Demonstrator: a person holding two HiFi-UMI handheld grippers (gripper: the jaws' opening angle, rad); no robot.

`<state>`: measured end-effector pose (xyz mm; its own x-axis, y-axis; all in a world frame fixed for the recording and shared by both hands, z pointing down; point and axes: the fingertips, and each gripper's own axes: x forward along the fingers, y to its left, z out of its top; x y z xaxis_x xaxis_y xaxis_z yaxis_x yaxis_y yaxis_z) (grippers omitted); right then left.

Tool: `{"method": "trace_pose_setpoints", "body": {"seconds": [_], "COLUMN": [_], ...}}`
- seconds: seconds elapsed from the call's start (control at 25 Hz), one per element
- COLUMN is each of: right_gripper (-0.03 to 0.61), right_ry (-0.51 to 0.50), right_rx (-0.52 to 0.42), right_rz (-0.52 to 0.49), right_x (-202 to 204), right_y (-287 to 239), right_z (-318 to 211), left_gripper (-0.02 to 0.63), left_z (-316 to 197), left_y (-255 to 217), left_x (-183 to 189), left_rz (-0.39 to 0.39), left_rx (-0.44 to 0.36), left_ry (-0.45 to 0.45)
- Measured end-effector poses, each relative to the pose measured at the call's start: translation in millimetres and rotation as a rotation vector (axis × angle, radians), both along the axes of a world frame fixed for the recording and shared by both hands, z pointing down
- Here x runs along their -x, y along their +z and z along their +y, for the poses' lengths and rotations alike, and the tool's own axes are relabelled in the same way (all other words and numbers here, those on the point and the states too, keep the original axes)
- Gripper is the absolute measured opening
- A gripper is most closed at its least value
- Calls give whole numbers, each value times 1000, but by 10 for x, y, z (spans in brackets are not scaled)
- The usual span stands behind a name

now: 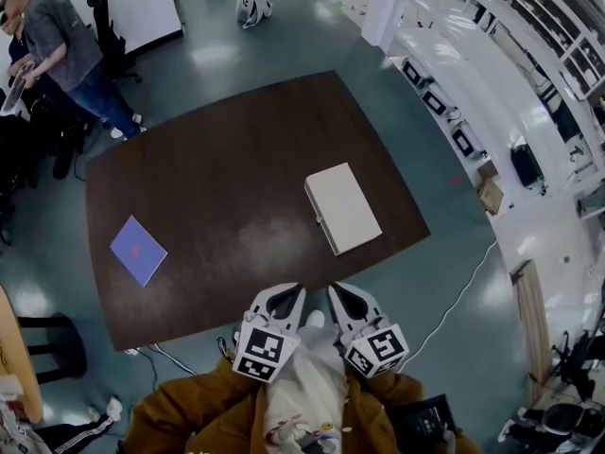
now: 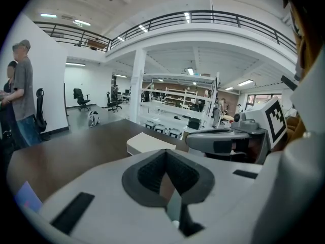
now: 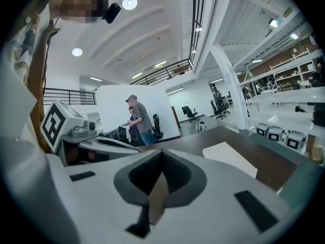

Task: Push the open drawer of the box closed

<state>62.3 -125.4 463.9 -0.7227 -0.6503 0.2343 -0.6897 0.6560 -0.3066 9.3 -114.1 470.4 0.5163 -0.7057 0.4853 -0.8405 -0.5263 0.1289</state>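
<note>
My left claw (image 1: 286,293) and right claw (image 1: 342,293) are closed, empty, held back at my chest, since the box (image 1: 342,208), ahead on the counter (image 1: 217,178), looks flush, its drawer (image 1: 320,218) apparently in.

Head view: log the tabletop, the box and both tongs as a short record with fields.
surface: table, dark brown
target: box, white, on the table's right half; drawer state unclear from above
other item: purple card, on the left half, apart from the box
left: left tongs, shut, empty, at the table's near edge
right: right tongs, shut, empty, beside the left
contact with box: none
</note>
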Motion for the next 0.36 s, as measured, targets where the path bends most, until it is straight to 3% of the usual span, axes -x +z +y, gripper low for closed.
{"method": "trace_pose_setpoints", "body": {"seconds": [0.36], "right_gripper": [5], "right_ry": [-4], "right_rx": [-7], "right_rz": [-6], "right_x": [-12], "right_y": [-39], "right_z": [85], "left_gripper": [5], "left_z": [97], "left_y": [-10], "left_x": [-36], "left_rz": [1], "left_rx": [-1], "left_ry": [2]}}
